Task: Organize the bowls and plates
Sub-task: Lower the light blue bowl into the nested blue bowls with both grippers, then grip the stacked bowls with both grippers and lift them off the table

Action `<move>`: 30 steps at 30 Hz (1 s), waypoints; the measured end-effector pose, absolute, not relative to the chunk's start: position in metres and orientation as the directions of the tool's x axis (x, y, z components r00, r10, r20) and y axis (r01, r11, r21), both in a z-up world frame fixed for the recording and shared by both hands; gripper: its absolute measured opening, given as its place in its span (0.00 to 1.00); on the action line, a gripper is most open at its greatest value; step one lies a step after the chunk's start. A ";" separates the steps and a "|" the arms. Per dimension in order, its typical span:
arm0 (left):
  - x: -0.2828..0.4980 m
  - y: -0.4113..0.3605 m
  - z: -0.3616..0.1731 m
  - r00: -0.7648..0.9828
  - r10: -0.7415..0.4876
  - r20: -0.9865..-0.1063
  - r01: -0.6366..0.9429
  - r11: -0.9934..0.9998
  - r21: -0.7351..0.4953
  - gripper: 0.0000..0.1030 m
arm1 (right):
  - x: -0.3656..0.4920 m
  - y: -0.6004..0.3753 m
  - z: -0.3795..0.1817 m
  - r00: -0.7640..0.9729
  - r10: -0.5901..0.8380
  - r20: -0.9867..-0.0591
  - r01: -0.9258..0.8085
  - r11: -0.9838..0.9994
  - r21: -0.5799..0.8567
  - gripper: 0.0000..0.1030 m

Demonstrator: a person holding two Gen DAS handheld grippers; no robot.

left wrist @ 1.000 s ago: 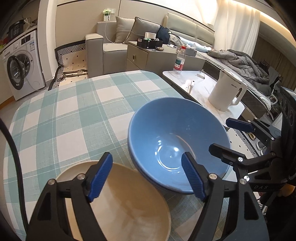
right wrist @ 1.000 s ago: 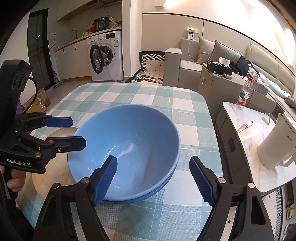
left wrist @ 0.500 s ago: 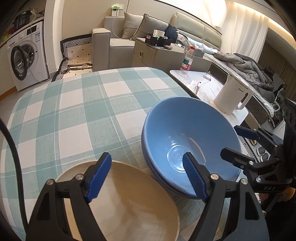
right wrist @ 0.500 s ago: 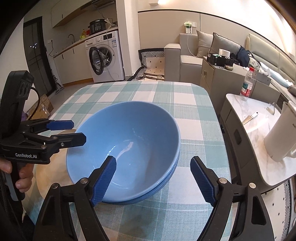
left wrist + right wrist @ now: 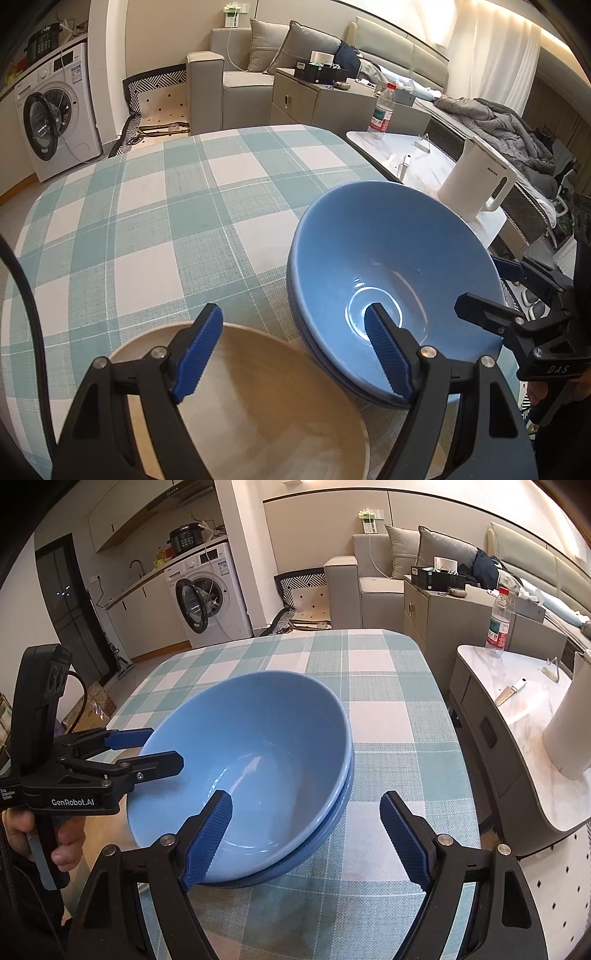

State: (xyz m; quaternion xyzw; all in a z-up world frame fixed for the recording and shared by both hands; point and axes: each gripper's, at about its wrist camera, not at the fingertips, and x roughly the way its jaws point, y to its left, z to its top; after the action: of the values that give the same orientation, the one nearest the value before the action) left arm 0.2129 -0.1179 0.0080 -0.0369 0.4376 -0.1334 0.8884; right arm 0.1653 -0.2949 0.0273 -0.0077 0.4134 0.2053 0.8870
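Two blue bowls point(image 5: 388, 277) sit nested on the checked table, also seen in the right wrist view point(image 5: 258, 746). A beige plate point(image 5: 258, 406) lies beside them at the near left, its edge close to the lower bowl; a sliver of the plate point(image 5: 105, 827) shows under the left gripper. My left gripper point(image 5: 291, 321) hangs open above the plate's far rim, its right finger over the bowl stack's near side. My right gripper point(image 5: 306, 805) is open, straddling the bowls' near right rim without touching. Each gripper shows in the other view, the right gripper point(image 5: 480, 284) and the left gripper point(image 5: 164, 747), on opposite sides of the bowls.
The teal-and-white checked tablecloth point(image 5: 166, 221) stretches away behind the dishes. To the right stands a marble side table point(image 5: 535, 709) with a white kettle point(image 5: 476, 184), a water bottle point(image 5: 498, 624) and a knife. A sofa and a washing machine point(image 5: 207, 602) stand beyond. A hand point(image 5: 66, 845) holds the left gripper.
The left gripper has swung slightly left, so the bowls sit further right in its view and more of the plate shows. The right gripper rolled a little. Bowls and plate stayed put.
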 end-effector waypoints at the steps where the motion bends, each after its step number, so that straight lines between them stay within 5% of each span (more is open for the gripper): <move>1: 0.213 -0.118 0.008 0.585 -0.269 -0.765 0.205 0.962 -0.181 0.78 | 0.165 -0.296 0.027 0.574 0.362 -0.734 -0.372 0.914 0.159 0.84; 3: 0.214 -0.118 0.008 0.583 -0.269 -0.767 0.205 0.962 -0.181 0.79 | 0.164 -0.298 0.027 0.582 0.365 -0.727 -0.367 0.915 0.166 0.91; 5: 0.216 -0.118 0.006 0.578 -0.260 -0.774 0.199 0.964 -0.175 0.96 | 0.165 -0.300 0.028 0.587 0.374 -0.718 -0.366 0.914 0.177 0.98; 7: 0.215 -0.118 0.009 0.594 -0.249 -0.764 0.195 0.967 -0.164 1.00 | 0.164 -0.301 0.028 0.592 0.382 -0.710 -0.366 0.912 0.185 0.99; 30: 0.221 -0.113 0.014 0.641 -0.291 -0.710 0.238 0.955 -0.177 1.00 | 0.176 -0.314 0.017 0.573 0.389 -0.721 -0.292 0.919 0.264 0.99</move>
State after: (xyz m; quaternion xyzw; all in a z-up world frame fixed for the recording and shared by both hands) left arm 0.2206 -0.1128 0.0144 -0.0336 0.3976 -0.1460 0.9052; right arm 0.1763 -0.3142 0.0174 0.0578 0.4202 0.1925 0.8849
